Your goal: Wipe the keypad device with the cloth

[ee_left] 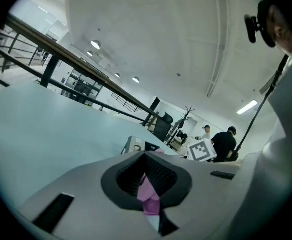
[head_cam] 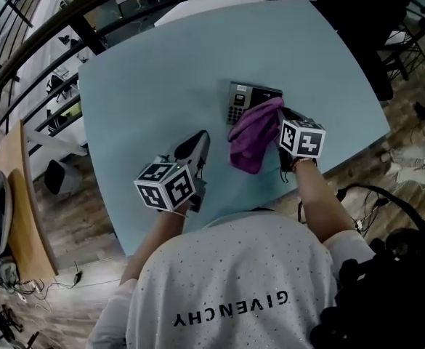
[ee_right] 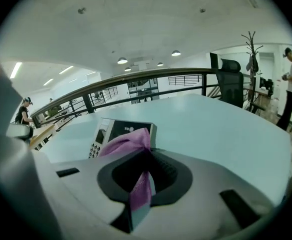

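Note:
A grey keypad device (head_cam: 243, 100) (ee_right: 118, 130) (ee_left: 134, 145) lies flat on the pale blue table (head_cam: 161, 71). My right gripper (head_cam: 282, 116) (ee_right: 143, 170) is shut on a purple cloth (head_cam: 253, 133) (ee_right: 126, 141). The cloth is bunched over the device's near right edge and hangs down toward me. My left gripper (head_cam: 197, 142) (ee_left: 148, 183) rests low on the table to the left of the cloth and apart from it. Its jaws are together with nothing in them. A sliver of purple shows in the slit between them.
The table's curved edges run close on the left and right. A dark railing (head_cam: 67, 20) curves past its far side, with desks and chairs beyond. Black gear (head_cam: 394, 282) lies on the wooden floor at bottom right. People (ee_left: 224, 143) stand far off.

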A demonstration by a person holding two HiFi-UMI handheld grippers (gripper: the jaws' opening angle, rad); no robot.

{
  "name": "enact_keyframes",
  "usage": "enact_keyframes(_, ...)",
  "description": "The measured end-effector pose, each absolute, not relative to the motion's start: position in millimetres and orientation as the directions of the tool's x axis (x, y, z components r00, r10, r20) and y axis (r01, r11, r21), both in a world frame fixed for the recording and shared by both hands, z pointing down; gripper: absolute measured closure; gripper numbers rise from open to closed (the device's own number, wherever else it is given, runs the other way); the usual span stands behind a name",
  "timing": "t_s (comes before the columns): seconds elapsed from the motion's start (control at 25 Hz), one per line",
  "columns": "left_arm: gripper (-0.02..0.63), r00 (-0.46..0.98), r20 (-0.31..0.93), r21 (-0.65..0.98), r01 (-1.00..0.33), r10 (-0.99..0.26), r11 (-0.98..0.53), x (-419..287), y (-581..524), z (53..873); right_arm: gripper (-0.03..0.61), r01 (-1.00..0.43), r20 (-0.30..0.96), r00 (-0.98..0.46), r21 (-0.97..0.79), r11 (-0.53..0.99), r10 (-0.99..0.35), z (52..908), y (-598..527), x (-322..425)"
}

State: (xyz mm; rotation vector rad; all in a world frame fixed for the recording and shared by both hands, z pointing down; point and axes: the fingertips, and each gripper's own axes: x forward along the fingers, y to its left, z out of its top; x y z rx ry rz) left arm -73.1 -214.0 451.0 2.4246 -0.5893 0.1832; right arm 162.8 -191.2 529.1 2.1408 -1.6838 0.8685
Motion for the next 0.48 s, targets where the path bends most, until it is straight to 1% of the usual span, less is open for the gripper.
enact_keyframes(0.08,0.614,0.882,0.294,0.527,-0.47,-0.368,-0.708,-74.1,-218.6,459.8,0.549,-0.934,0.632,0.165,-0.146,-0.325,-0.757,533.6,-184.2,170.2)
enact_keyframes(0.16,0.614,0.89,0.285,0.546,-0.457,-0.357,-0.702,-74.4,-220.9,465.4,0.549,-0.917,0.647,0.188,-0.153,-0.368,-0.739,537.7,-176.5,174.6)
enact_keyframes(0.28,0.614,0.898,0.271,0.574,-0.439,-0.345,-0.692,-73.4,-223.4,472.1,0.549,-0.908,0.644,0.177,-0.185,-0.377,-0.744,534.9,-166.4,174.5)
enact_keyframes(0.36,0.614,0.897,0.283,0.569,-0.442,-0.34,-0.693,-72.5,-226.0,475.9,0.551,-0.905,0.592,0.143,-0.247,-0.346,-0.793,520.1,-167.0,169.1)
enact_keyframes(0.48,0.614,0.886,0.327,0.551,-0.461,-0.328,-0.696,-71.7,-230.6,484.7,0.551,-0.911,0.483,0.083,-0.319,-0.263,-0.872,493.0,-176.5,151.5)
